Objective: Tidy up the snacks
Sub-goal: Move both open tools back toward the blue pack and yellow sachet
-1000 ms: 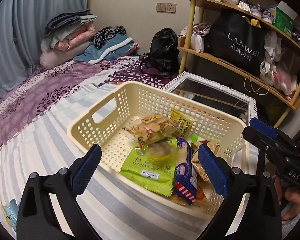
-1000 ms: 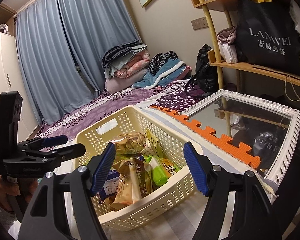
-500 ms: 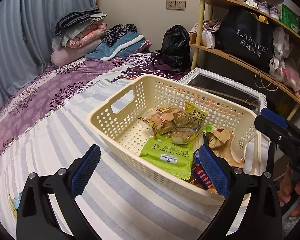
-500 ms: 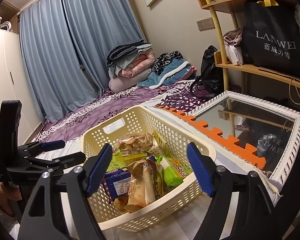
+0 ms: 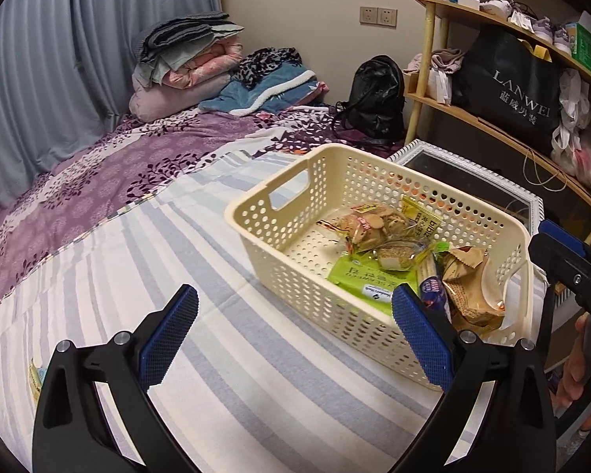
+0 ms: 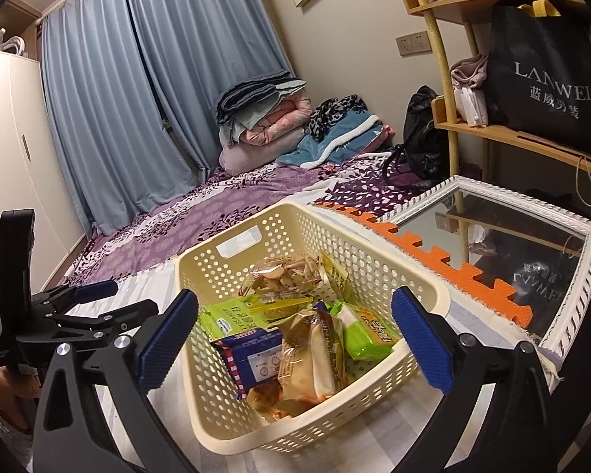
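Note:
A cream perforated basket (image 5: 279,232) stands on the striped bed and holds several snack packs: a clear bag of crackers (image 5: 370,222), a green pack (image 5: 368,280), a blue pack (image 6: 252,354) and a tan pack (image 5: 469,287). The basket also shows in the right wrist view (image 6: 374,252). My left gripper (image 5: 293,335) is open and empty, back from the basket's near left side. My right gripper (image 6: 293,335) is open and empty, just in front of the basket's near end. Each gripper shows at the edge of the other's view.
A white-framed mirror (image 6: 571,232) and an orange foam mat (image 6: 445,264) lie right of the basket. A wooden shelf (image 5: 492,126) with a black bag stands behind. Folded bedding (image 5: 193,59) and a black backpack (image 5: 374,94) sit at the bed's far end.
My left gripper has drawn back and to the left, away from the basket, which now sits farther right in its view. My right gripper has backed off slightly. Both stay open.

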{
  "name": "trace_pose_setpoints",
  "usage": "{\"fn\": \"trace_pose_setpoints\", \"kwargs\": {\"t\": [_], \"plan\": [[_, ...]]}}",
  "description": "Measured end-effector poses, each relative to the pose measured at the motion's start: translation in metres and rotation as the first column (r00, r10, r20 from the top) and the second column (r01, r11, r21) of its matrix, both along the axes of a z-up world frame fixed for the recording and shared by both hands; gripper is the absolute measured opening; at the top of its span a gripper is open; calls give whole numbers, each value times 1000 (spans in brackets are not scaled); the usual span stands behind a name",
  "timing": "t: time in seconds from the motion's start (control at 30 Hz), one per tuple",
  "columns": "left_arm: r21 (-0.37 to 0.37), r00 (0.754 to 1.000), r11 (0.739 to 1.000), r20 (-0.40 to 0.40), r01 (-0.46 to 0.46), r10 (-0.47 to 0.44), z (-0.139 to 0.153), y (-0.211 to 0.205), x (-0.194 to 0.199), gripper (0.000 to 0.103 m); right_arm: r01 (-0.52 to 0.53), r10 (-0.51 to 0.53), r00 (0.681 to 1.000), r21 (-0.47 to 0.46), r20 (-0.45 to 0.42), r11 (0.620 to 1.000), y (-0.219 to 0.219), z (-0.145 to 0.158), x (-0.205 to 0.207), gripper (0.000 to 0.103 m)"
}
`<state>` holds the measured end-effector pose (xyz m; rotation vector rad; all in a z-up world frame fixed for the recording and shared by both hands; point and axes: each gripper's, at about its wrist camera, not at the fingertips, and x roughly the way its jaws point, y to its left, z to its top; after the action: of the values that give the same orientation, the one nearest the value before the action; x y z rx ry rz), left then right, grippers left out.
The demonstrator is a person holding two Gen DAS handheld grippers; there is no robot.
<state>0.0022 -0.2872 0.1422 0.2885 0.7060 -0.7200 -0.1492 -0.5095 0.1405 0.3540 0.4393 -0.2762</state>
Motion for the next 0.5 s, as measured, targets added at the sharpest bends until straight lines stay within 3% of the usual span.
{"fn": "trace_pose_setpoints", "kwargs": {"t": [0.5], "plan": [[-46,998,997,-11,-65,64,4,50,3,100,-85,84,996,-33,-21,996,35,11,11,98]]}}
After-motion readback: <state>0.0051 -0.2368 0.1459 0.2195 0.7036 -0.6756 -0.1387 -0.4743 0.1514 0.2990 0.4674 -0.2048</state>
